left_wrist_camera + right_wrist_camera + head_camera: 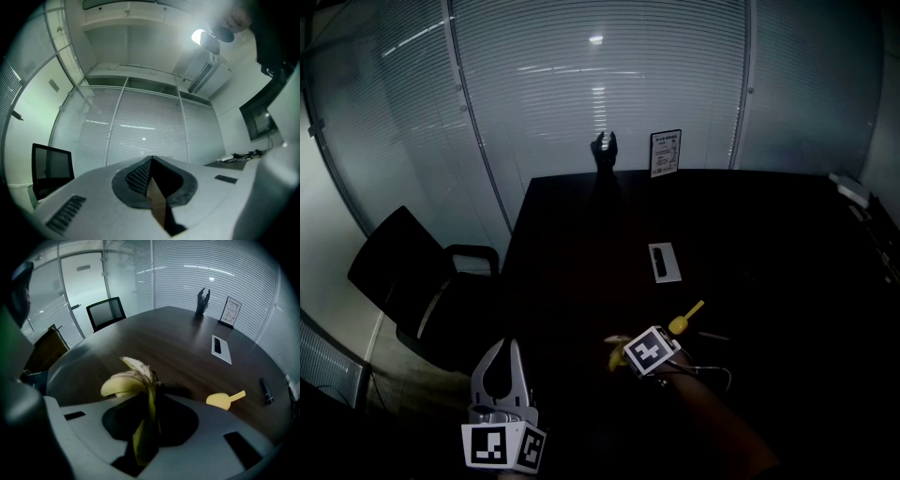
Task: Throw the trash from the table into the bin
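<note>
The banana peel [136, 380] is sitting low in the centre of the right gripper view, at the near part of the dark surface [178, 343]. Your right gripper [630, 354] is pinching just one narrow strip of it.

That thin hold is the risk. The strip may slip or tear as you are lifting, because the heavier flaps are hanging free. They could also drag on the surface or catch on the yellow scoop [224, 399] lying to the right.

The pinched strip's long axis is running from the bottom of the frame upward, along the gripper's own line. The loose flaps are curling toward the upper left.

Your left gripper [508, 349] is pressed together and empty at the lower left of the head view. No bin is showing.
</note>
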